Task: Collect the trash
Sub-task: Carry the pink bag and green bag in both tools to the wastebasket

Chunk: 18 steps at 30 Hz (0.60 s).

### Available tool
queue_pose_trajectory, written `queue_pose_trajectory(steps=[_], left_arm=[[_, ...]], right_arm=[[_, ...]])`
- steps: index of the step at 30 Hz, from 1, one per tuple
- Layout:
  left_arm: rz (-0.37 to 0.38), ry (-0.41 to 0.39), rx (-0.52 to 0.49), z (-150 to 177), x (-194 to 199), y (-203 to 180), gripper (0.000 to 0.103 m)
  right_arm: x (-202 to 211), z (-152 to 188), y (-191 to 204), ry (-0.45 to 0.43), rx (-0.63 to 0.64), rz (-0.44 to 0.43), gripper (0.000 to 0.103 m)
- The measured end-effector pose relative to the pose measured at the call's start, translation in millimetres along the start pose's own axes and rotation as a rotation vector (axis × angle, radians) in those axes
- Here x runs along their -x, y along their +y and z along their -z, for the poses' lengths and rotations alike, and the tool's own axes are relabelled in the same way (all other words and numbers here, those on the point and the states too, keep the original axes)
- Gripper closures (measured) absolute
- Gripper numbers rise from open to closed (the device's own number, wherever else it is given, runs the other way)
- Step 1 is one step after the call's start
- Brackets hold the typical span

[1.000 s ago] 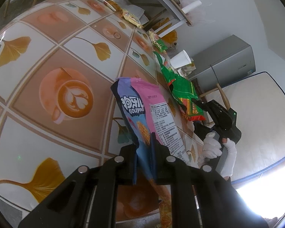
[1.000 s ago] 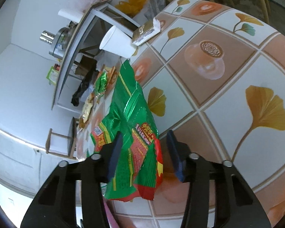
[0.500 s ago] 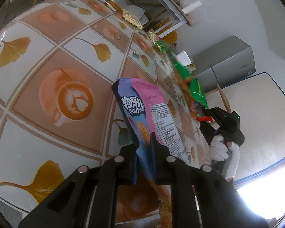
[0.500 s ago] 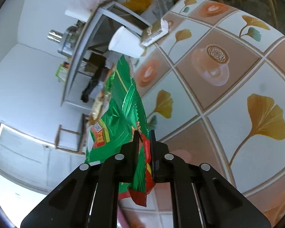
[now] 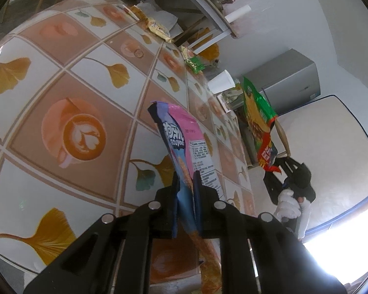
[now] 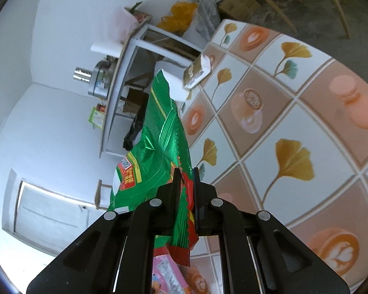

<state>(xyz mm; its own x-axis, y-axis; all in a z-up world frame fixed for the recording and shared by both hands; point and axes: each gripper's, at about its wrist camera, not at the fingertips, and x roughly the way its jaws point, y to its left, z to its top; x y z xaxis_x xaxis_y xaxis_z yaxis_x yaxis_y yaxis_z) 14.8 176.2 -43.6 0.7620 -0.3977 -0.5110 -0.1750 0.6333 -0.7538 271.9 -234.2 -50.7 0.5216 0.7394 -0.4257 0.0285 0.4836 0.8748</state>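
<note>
Left gripper (image 5: 186, 182) clamped on pink-blue snack bag (image 5: 184, 134), held above tiled tabletop (image 5: 61, 93). Right gripper (image 6: 185, 180) pinching green-red snack wrapper (image 6: 157, 147) (jaws just closed on it), lifted clear of table, beside white paper cup (image 5: 220, 83).

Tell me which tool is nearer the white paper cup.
Right. The right tool, gripping the green wrapper, is closer to the cup; the left tool sits farther back.

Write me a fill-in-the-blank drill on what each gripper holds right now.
1. The left gripper is shut on a pink and ___ bag.
2. The right gripper holds a mostly ___ bag.
3. The tablecloth shows coffee cups and yellow ___.

Missing words: blue; green; leaves
</note>
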Motion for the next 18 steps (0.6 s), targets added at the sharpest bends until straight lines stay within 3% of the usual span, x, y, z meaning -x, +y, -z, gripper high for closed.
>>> queue_pose_trajectory(steps=[18], left_arm=[[0.061,-0.046,-0.001,-15.6,2.6,-3.1,0.098]], right_arm=[[29.9,4.4,-23.6,-0.028,-0.091,-0.056,0.096]])
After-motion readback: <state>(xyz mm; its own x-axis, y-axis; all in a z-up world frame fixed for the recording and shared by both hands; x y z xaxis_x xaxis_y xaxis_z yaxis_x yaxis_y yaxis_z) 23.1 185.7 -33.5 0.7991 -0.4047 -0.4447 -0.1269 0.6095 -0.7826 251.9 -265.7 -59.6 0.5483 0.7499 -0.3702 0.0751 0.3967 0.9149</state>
